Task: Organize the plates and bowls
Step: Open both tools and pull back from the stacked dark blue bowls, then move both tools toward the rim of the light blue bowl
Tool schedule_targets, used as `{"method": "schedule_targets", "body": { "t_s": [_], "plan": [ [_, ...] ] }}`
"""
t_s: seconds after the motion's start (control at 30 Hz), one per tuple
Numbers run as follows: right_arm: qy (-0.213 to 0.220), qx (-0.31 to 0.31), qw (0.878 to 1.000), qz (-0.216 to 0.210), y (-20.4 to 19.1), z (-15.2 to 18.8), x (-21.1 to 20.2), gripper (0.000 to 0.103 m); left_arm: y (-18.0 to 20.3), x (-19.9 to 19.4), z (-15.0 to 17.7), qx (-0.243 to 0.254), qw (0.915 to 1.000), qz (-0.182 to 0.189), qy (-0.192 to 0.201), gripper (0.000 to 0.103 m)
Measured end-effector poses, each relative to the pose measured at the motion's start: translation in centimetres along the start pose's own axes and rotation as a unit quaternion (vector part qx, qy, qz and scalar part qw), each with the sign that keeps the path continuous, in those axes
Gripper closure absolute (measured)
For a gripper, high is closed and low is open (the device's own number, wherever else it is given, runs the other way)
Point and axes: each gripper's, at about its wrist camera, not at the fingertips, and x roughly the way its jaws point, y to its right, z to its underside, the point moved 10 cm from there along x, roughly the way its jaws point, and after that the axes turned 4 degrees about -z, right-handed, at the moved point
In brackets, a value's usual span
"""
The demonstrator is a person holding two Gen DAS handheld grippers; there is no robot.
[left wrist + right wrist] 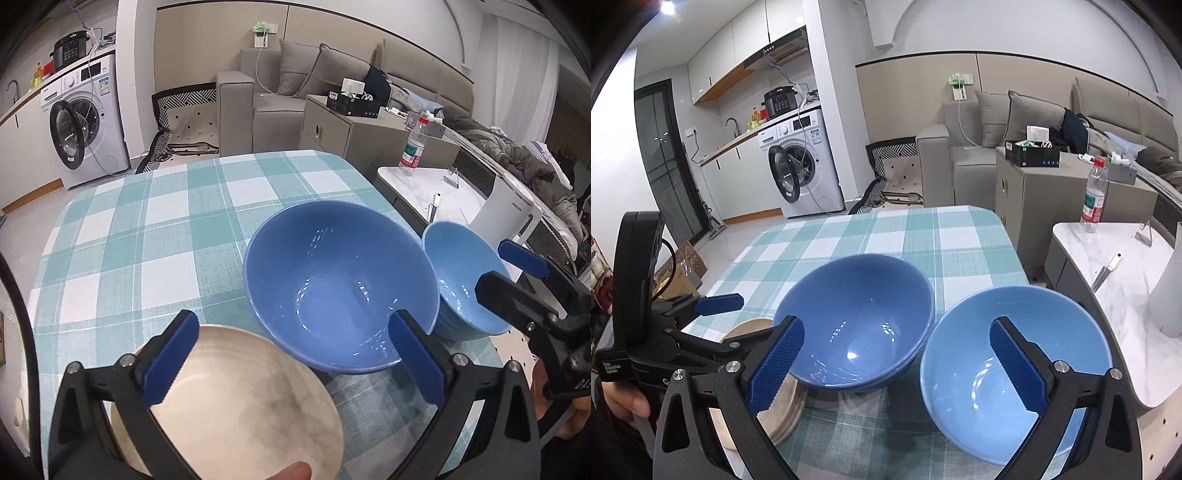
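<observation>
A large dark blue bowl (340,284) (857,321) sits on the checked tablecloth (166,221). A smaller light blue bowl (461,277) (1008,373) stands right of it, touching or nearly so. A cream plate (240,406) (783,406) lies at the front left, with a second plate stacked under it in the right wrist view. My left gripper (295,365) is open above the plate and the dark bowl's near rim. My right gripper (897,365) is open, one finger over each bowl. It also shows in the left wrist view (517,269).
The table's right edge runs close beside the light bowl. A white marble side table (1126,280) with a water bottle (1093,195) and a white appliance (506,214) stands to the right. A grey cabinet (1052,192), sofa and washing machine (805,166) lie beyond.
</observation>
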Motion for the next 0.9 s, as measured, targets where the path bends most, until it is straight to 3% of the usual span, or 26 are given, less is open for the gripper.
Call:
{"method": "schedule_targets", "body": {
  "t_s": [0.3, 0.63, 0.9],
  "plan": [
    [0.014, -0.001, 1.0, 0.018, 1.0, -0.8, -2.5, 0.001, 0.9, -1.2, 1.0, -0.014, 0.9998, -0.005, 0.013, 0.0],
    [0.024, 0.017, 0.998, 0.051, 4.7, -1.1, -4.8, 0.001, 3.0, -1.1, 2.2, -0.005, 0.9995, -0.025, 0.017, 0.0],
    [0.034, 0.064, 0.994, 0.076, 8.9, -1.2, -6.8, 0.001, 4.7, -1.2, 2.9, -0.02, 0.9995, 0.023, 0.008, 0.001]
  ]
}}
